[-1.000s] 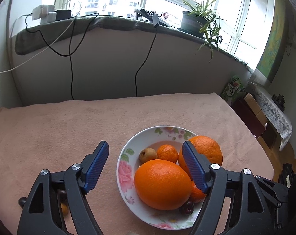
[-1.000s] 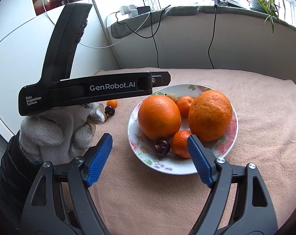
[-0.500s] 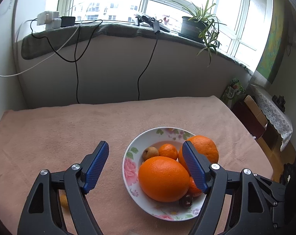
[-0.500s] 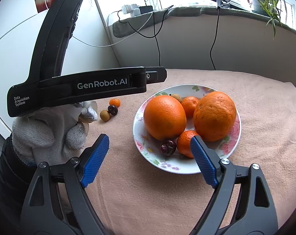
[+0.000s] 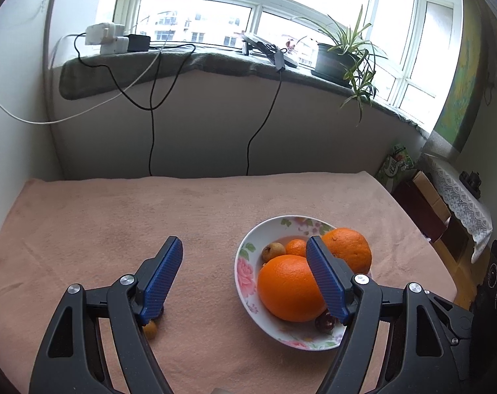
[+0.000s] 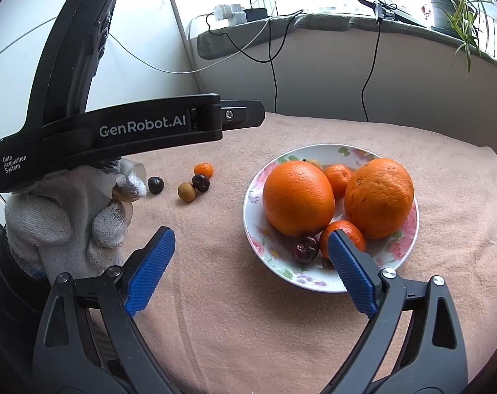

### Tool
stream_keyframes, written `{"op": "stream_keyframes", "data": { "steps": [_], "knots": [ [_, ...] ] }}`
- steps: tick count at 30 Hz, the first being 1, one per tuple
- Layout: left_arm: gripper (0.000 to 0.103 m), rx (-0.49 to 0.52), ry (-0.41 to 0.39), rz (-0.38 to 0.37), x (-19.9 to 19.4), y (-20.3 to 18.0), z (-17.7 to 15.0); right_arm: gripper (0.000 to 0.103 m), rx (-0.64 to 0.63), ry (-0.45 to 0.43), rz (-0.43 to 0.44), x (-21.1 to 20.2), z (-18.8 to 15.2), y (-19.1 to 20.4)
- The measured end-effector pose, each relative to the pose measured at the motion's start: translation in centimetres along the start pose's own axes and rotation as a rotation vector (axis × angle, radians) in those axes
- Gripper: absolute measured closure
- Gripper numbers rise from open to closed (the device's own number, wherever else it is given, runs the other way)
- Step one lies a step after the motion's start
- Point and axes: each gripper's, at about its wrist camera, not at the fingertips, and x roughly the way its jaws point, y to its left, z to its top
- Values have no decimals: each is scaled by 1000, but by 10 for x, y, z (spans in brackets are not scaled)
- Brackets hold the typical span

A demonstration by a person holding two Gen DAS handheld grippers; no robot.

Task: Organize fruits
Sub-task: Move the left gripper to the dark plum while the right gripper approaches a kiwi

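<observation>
Fruits mostly sit in the flowered plate (image 6: pixel 409 239), four small ones (image 6: pixel 186 191) still lie left of it on the surface, and both tongs, left (image 5: pixel 245 274) and right (image 6: pixel 250 267), gape empty.

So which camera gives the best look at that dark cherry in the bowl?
The right wrist view: the cherry lies in plain sight by the bowl's front rim. In the left wrist view it peeks out behind a blue finger.

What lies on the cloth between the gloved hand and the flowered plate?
In the right wrist view, four small fruits lie between the gloved hand and the plate: two dark cherries, a tiny orange and a brownish round fruit.
</observation>
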Motion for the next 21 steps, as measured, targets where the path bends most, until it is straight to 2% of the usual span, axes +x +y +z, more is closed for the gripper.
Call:
{"op": "stream_keyframes", "data": {
  "steps": [9, 21],
  "knots": [
    [25, -57, -21, 68, -22, 42, -11, 7, -36, 38, 8, 16, 5, 21],
    [25, -157, -24, 199, -52, 111, -38, 7, -38, 91, 105, 45, 11, 41]
  ]
}}
